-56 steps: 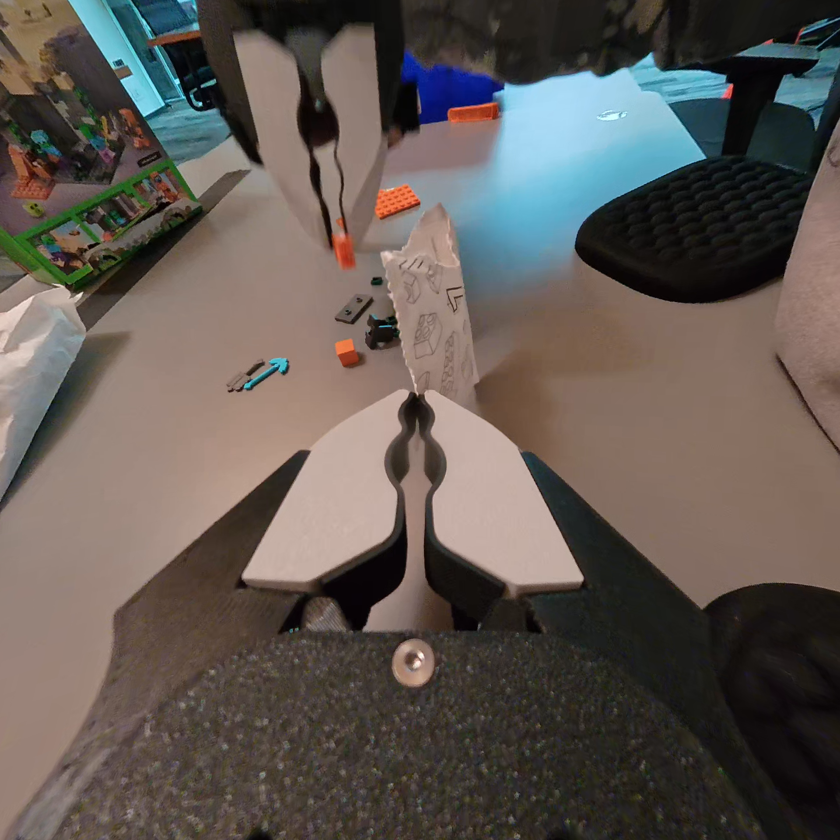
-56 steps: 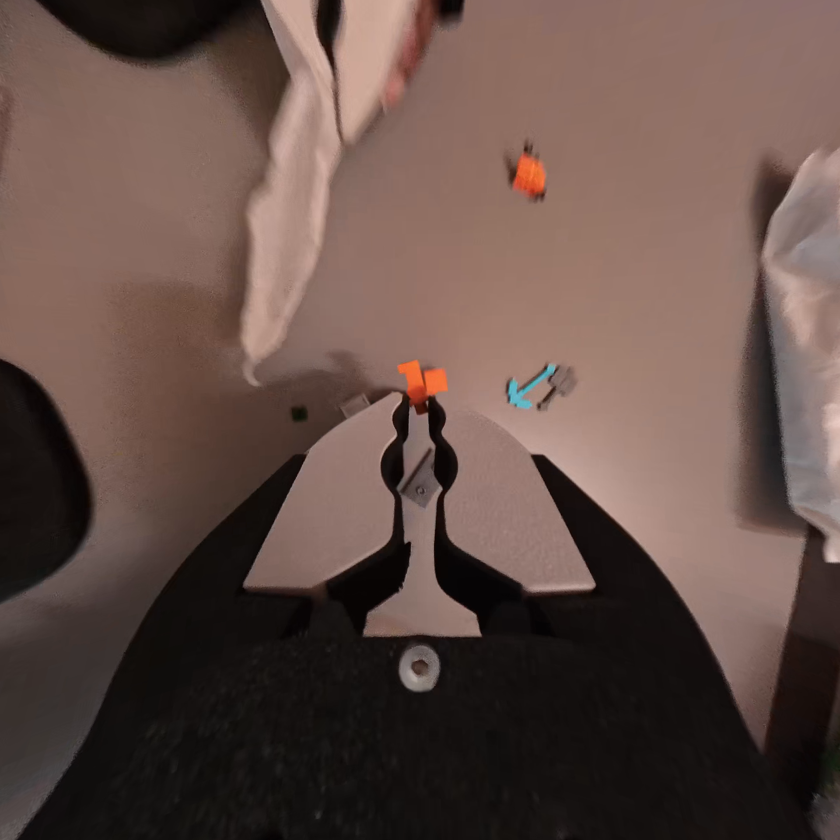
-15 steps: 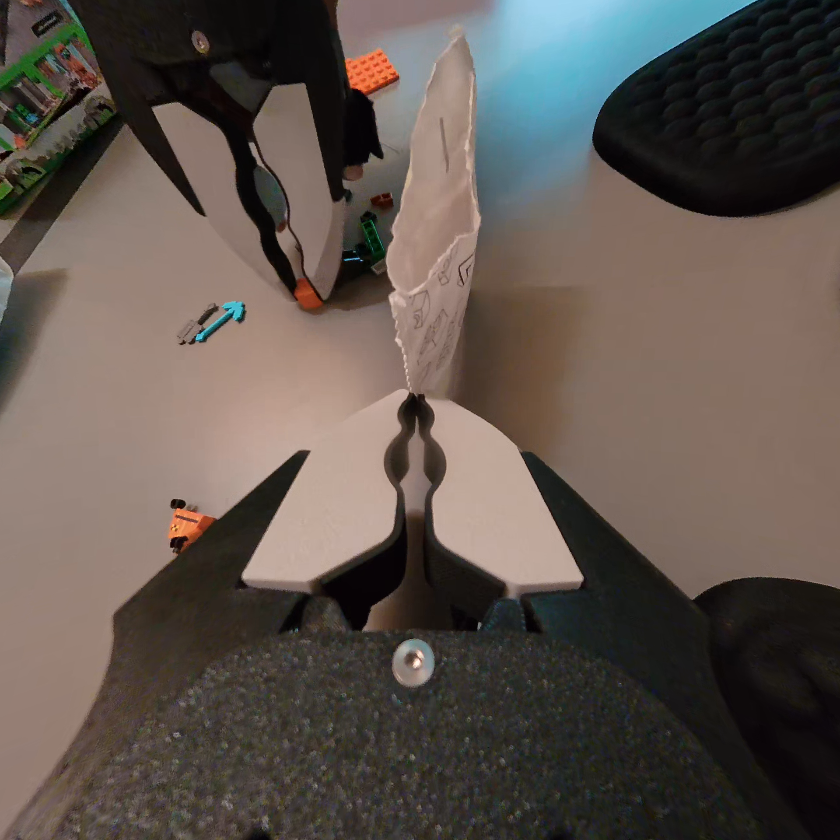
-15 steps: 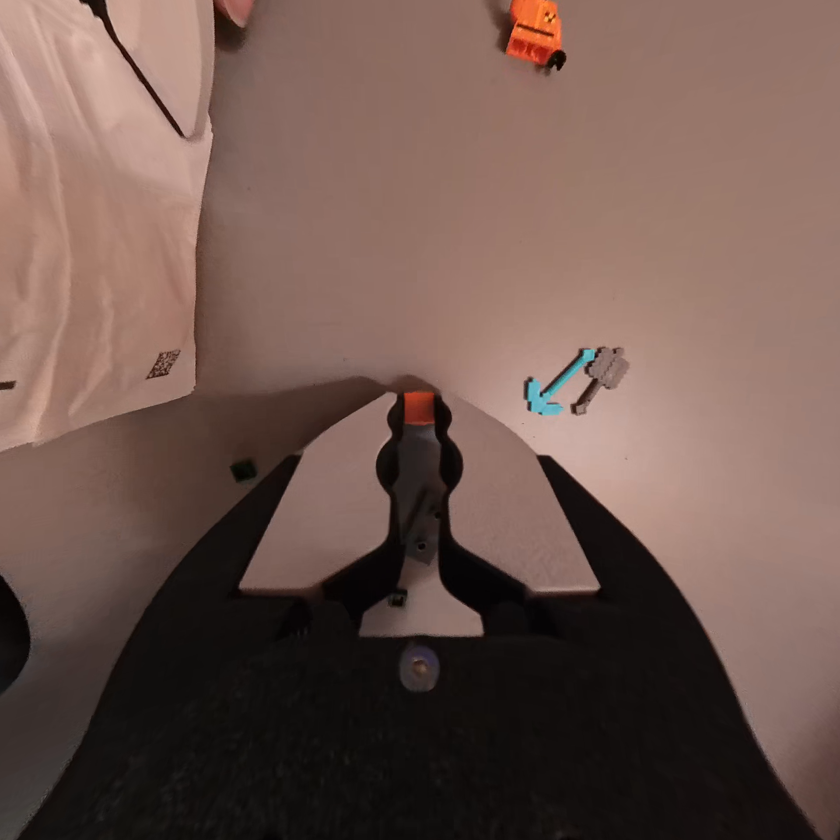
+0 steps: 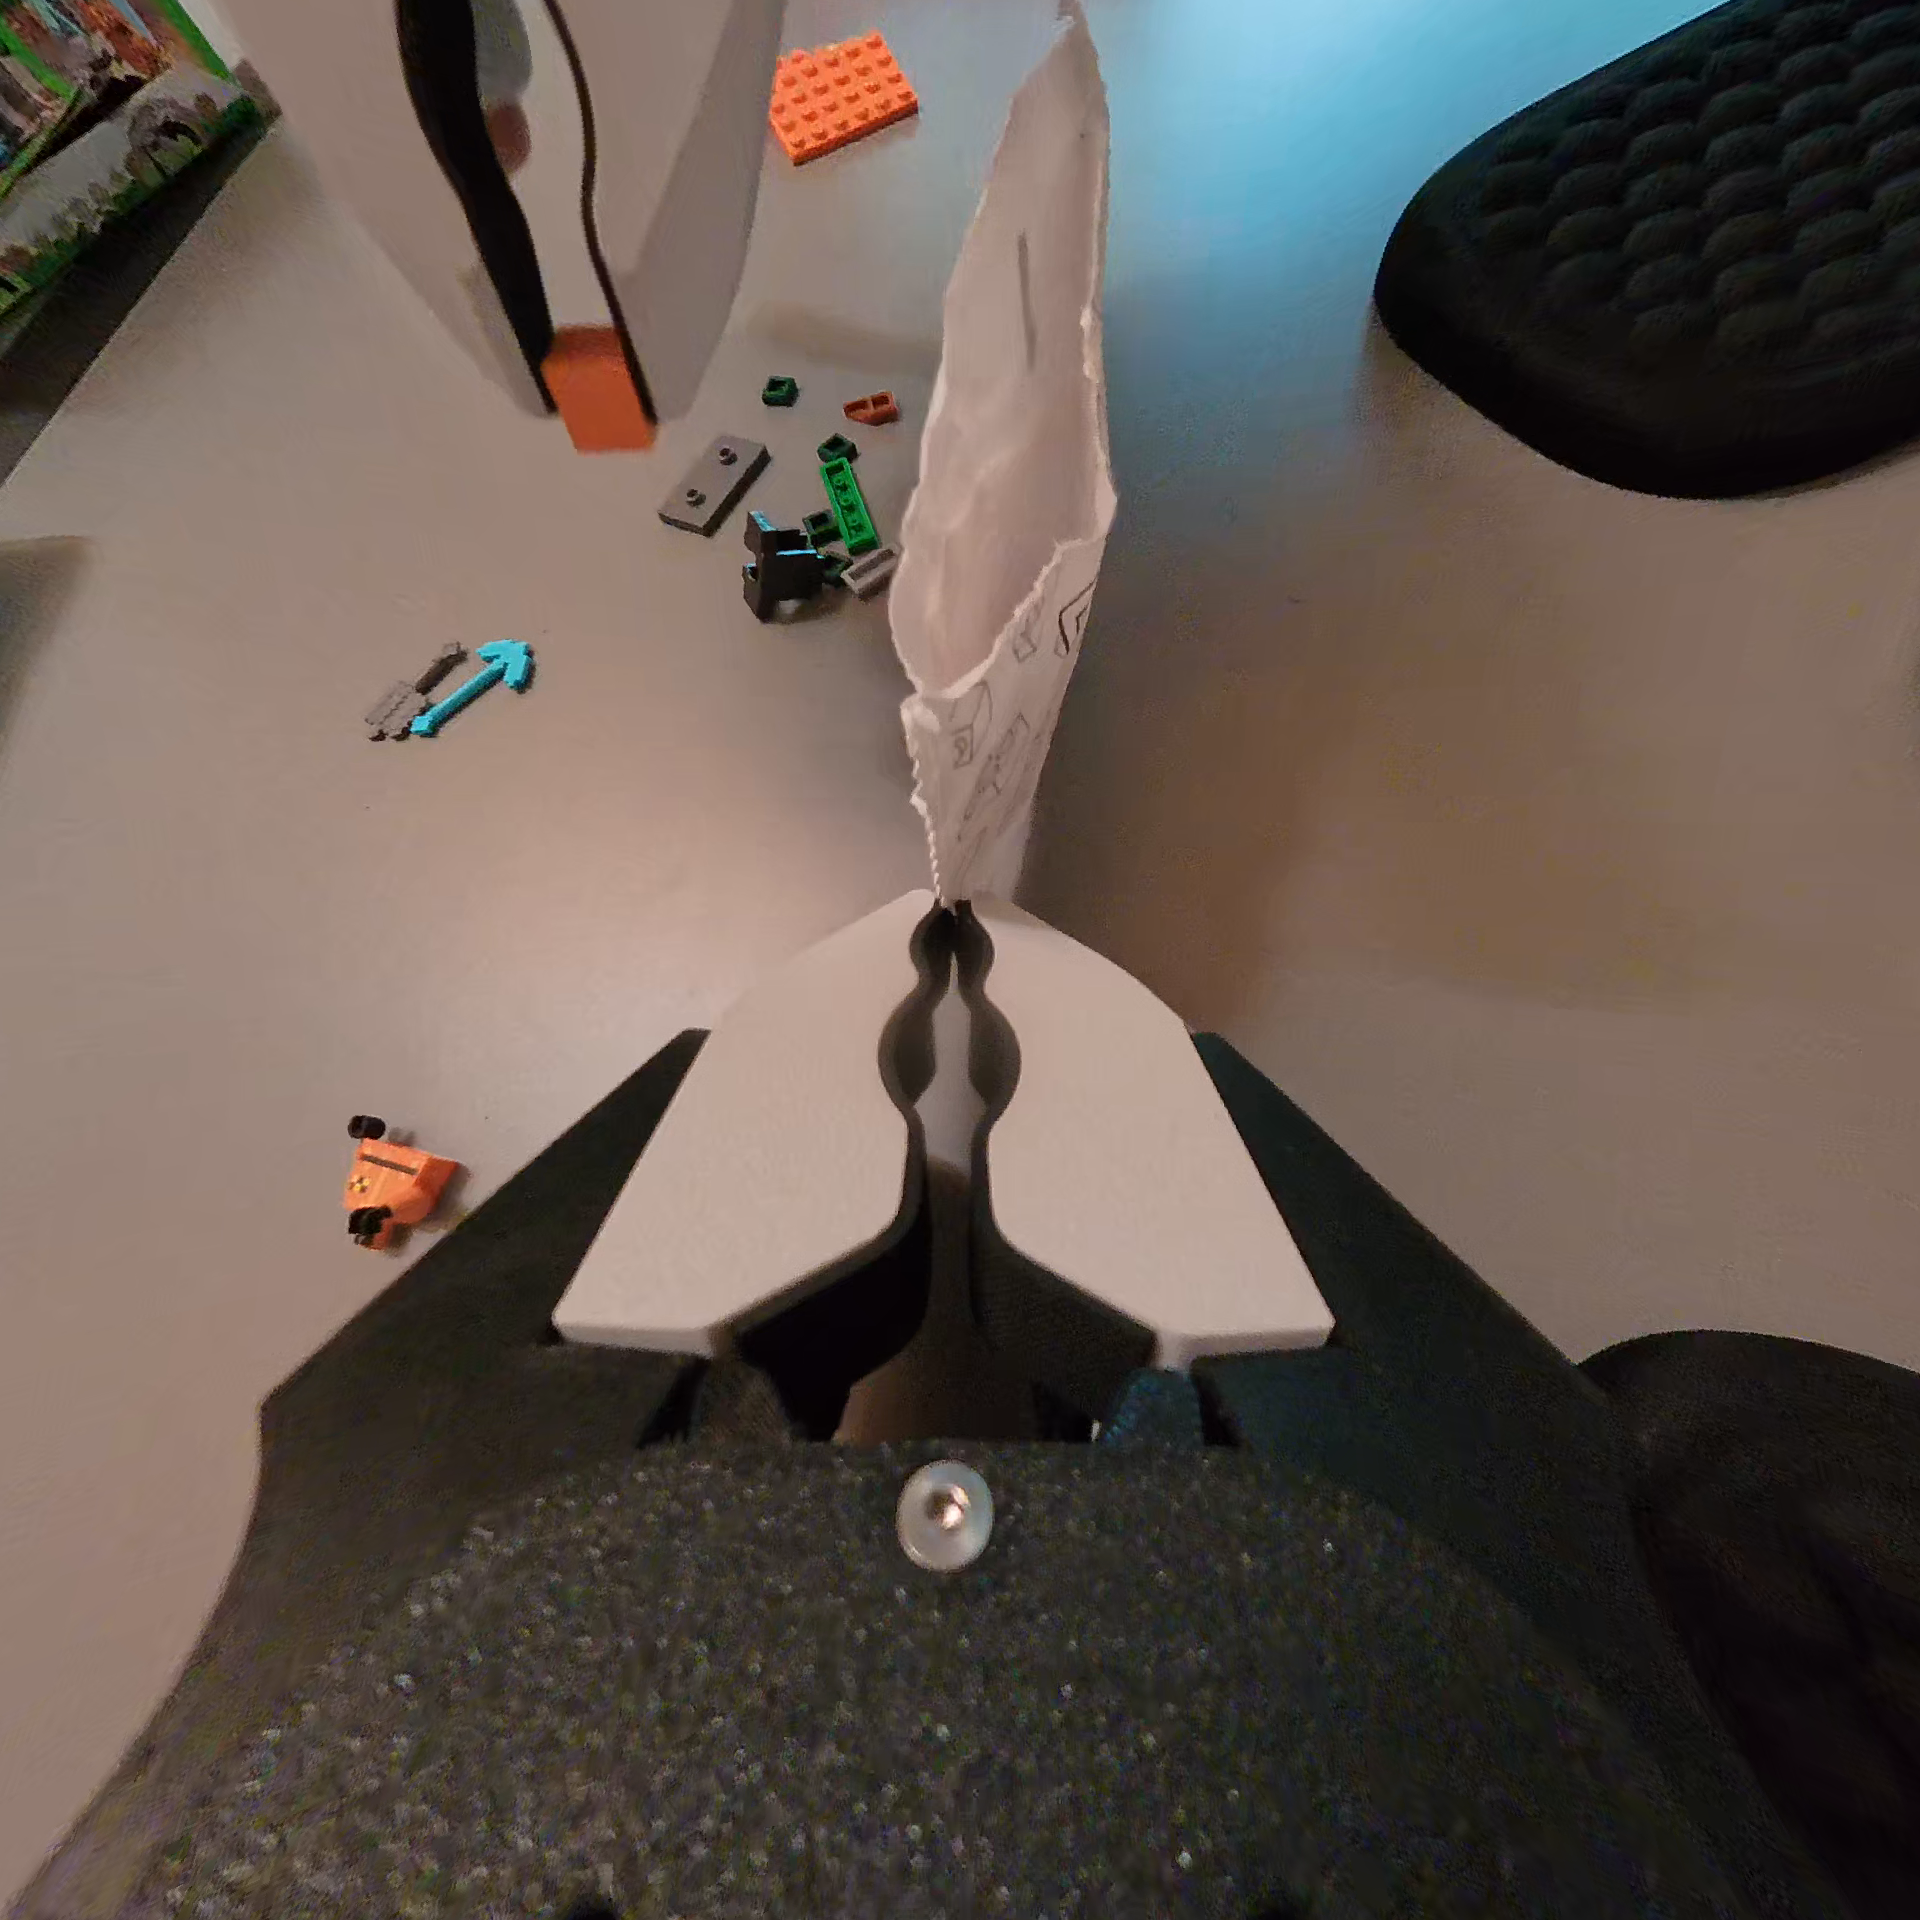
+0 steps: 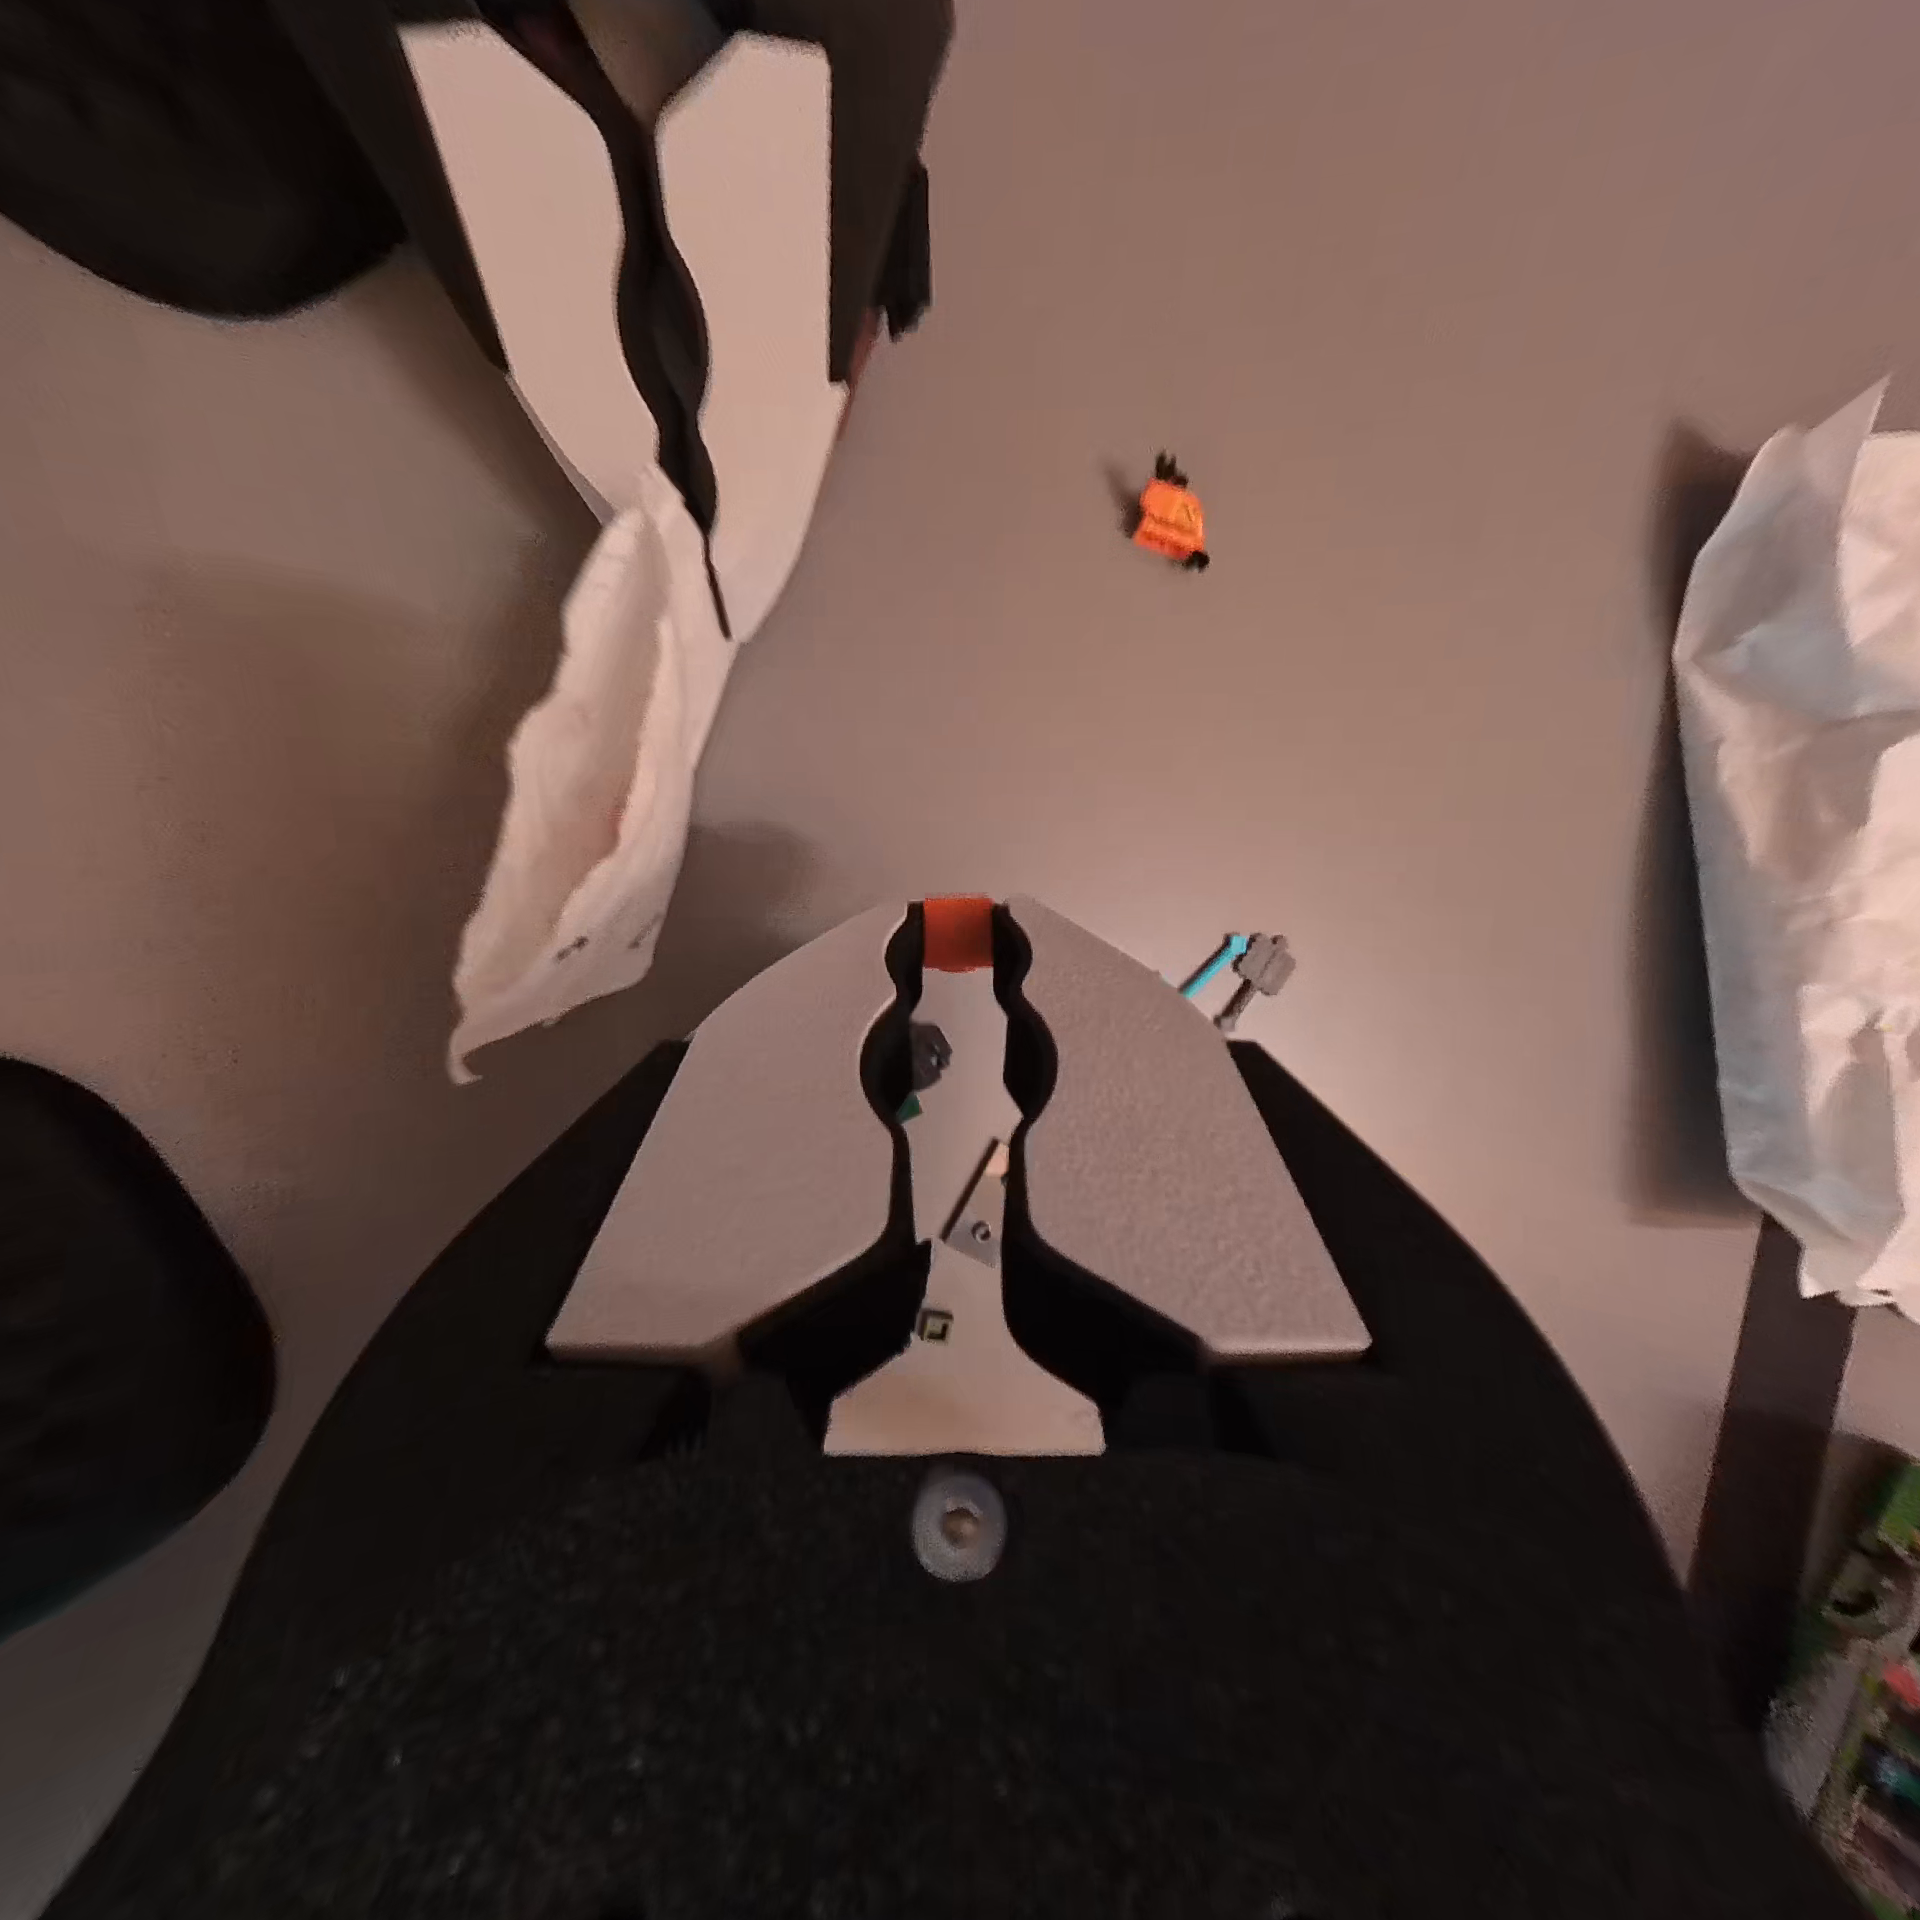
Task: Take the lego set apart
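Note:
My left gripper (image 5: 952, 912) is shut on the lower edge of a white paper bag (image 5: 1013, 499) and holds it upright above the table. My right gripper (image 6: 956, 925) is shut on a small orange brick (image 6: 956, 933) and holds it above the table. In the left wrist view the right gripper (image 5: 592, 395) holds that orange brick (image 5: 594, 387) just left of the bag. Loose pieces lie under it: a dark grey plate (image 5: 715, 484), a green plate (image 5: 847, 504), a black and teal piece (image 5: 779, 566). In the right wrist view the left gripper (image 6: 717, 613) pinches the bag (image 6: 592, 810).
An orange plate (image 5: 842, 96) lies at the back. A teal pickaxe (image 5: 473, 686) and grey tool (image 5: 410, 691) lie to the left. An orange minifigure torso (image 5: 390, 1184) lies near my left gripper. A set box (image 5: 94, 125), a crumpled white bag (image 6: 1818, 831) and a black chair seat (image 5: 1683, 239) border the area. The tips of one gripper are about 9 cm away from the tips of the other. The dark grey plate (image 5: 715, 484) lies around 10 cm away from my right fingertips. Seen from the right wrist view (image 6: 988, 1194) as well.
My right gripper has lifted off the table with the orange brick and come closer to the bag. The left gripper still holds the bag, tilted a little further.

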Motion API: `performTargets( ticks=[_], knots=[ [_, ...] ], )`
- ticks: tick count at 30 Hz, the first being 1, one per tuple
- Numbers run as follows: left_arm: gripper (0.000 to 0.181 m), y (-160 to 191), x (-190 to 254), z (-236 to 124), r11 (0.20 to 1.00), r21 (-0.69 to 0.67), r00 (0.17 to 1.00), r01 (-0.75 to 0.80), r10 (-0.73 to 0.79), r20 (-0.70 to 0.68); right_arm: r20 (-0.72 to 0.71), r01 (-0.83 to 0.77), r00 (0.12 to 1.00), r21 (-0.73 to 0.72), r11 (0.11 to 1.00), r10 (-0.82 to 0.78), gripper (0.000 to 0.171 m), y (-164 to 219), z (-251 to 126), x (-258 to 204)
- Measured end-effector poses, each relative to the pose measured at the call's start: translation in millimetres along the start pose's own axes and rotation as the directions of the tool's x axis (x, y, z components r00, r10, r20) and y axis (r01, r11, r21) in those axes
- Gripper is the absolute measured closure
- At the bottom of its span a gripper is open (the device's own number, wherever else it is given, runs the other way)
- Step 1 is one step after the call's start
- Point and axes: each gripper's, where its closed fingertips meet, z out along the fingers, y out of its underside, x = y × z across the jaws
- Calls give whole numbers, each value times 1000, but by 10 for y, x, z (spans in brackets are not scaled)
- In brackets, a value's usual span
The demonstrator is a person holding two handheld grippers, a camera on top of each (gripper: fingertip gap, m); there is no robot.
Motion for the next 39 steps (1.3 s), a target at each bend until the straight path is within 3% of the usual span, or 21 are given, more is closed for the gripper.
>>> performTargets(
  ticks=[8, 24, 29, 33, 39],
  knots=[
    [181, 24, -14, 1, 1000, -22, 1000, 6, -5, 11, 39, 75, 996, 62, 995, -78, 159, -384, -166, -269],
    [180, 72, 9, 26, 998, -60, 1000, 10, -10, 4, 155, 97, 983, 47, 994, -103, 156, -324, -38, -606],
    [180, 83, 7, 29, 998, -64, 1000, 11, -11, 2, 164, 49, 984, 111, 993, -67, 151, -340, -162, -552],
    [180, 83, 8, 30, 998, -64, 1000, 14, -14, -1, 64, -7, 998, 45, 999, 4, 151, 6, -283, -217],
    [180, 88, 8, 44, 998, -63, 1000, 2, -2, 7, 61, -83, 994, -114, 990, 90, 138, 591, 157, -143]
  ],
)
